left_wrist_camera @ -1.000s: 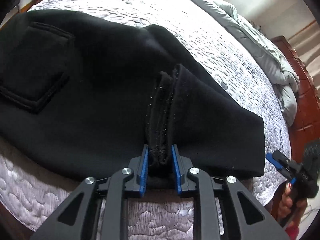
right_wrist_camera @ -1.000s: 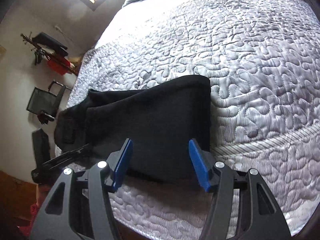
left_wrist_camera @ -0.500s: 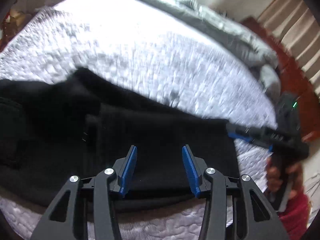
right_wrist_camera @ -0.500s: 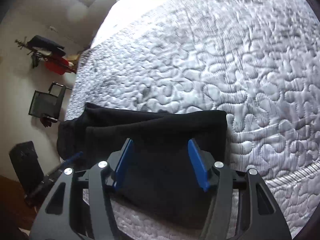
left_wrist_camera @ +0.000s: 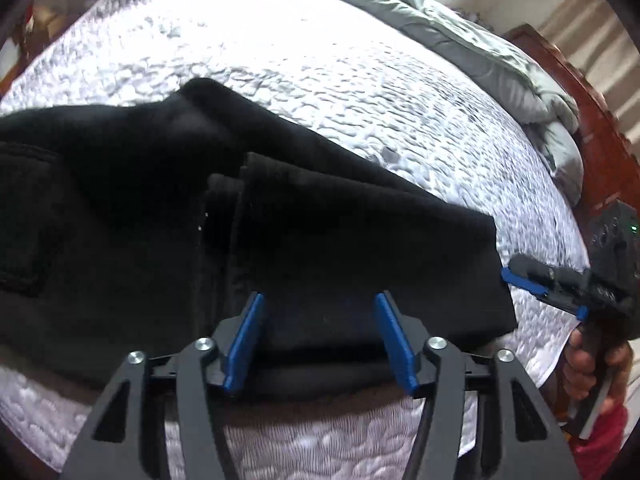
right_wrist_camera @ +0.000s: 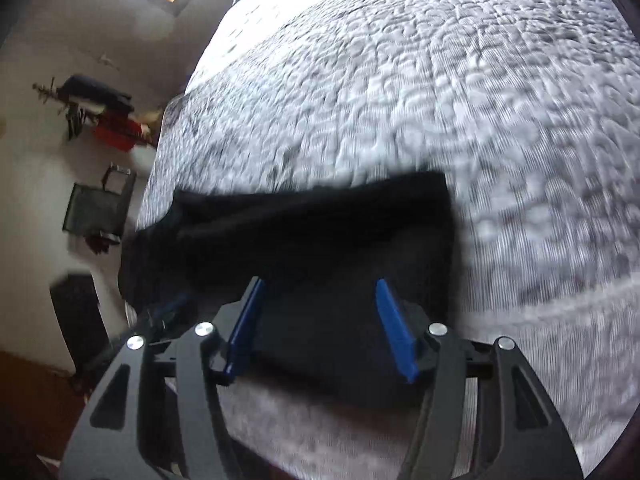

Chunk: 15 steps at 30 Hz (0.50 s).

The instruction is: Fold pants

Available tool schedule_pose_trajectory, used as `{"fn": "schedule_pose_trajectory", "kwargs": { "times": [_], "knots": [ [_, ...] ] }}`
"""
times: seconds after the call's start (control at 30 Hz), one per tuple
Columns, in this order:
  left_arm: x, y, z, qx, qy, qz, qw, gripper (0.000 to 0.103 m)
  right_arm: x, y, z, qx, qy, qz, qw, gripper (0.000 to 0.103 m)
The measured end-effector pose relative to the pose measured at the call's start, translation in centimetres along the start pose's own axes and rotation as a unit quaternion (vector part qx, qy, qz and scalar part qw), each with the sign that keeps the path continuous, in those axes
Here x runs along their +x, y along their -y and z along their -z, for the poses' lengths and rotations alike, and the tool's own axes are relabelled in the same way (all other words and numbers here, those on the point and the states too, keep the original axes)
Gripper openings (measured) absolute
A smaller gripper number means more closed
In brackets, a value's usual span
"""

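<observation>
The left gripper [left_wrist_camera: 320, 340] points down at the near edge of the bed, its blue pads [left_wrist_camera: 244, 336] spread apart and the jaws opening; black cloth lies beneath the gap, but neither pad presses on it, so the tool is released. The right gripper [right_wrist_camera: 318, 326] stands likewise over the cloth, jaws opening, pads clear of the fabric, grasping nothing. In the left wrist view the right gripper appears at the right edge, just beside the corner of the cloth, held in a person's hand [left_wrist_camera: 592, 360] with a red sleeve [left_wrist_camera: 600, 440] below it.

The black pants [left_wrist_camera: 200, 220] lie flat on the white quilted bedspread [left_wrist_camera: 320, 80], near its front edge. They are folded over themselves: an upper layer runs toward the right and ends in a straight edge, and a ribbed band shows near the middle of the garment. A patch pocket [left_wrist_camera: 24, 220] sits on the left part.

A crumpled grey duvet [left_wrist_camera: 500, 64] lies along the far right side of the bed, against a dark red wooden frame [left_wrist_camera: 600, 140]. The right wrist view is blurred; it shows a black chair [right_wrist_camera: 96, 212] by the wall at left.
</observation>
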<state>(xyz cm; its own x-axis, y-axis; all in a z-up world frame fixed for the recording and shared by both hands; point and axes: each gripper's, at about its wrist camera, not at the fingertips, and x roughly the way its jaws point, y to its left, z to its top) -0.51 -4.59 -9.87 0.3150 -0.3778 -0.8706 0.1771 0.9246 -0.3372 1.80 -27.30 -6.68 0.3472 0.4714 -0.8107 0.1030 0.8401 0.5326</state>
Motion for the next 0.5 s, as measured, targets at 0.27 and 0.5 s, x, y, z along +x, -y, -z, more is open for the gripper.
{"fn": "schedule_pose_trajectory", "kwargs": {
  "times": [0.27, 0.5],
  "knots": [
    [0.6, 0.6, 1.2, 0.029, 0.004, -0.009, 0.9995, 0.066, 1.7, 2.3, 3.3, 0.033, -0.007, 0.003, 0.999, 0.054],
    [-5.0, -4.3, 2.4, -0.021, 0.038, -0.009, 0.999, 0.08, -1.4, -1.5, 3.7, -0.013, 0.027, 0.014, 0.999, 0.065]
  ]
}}
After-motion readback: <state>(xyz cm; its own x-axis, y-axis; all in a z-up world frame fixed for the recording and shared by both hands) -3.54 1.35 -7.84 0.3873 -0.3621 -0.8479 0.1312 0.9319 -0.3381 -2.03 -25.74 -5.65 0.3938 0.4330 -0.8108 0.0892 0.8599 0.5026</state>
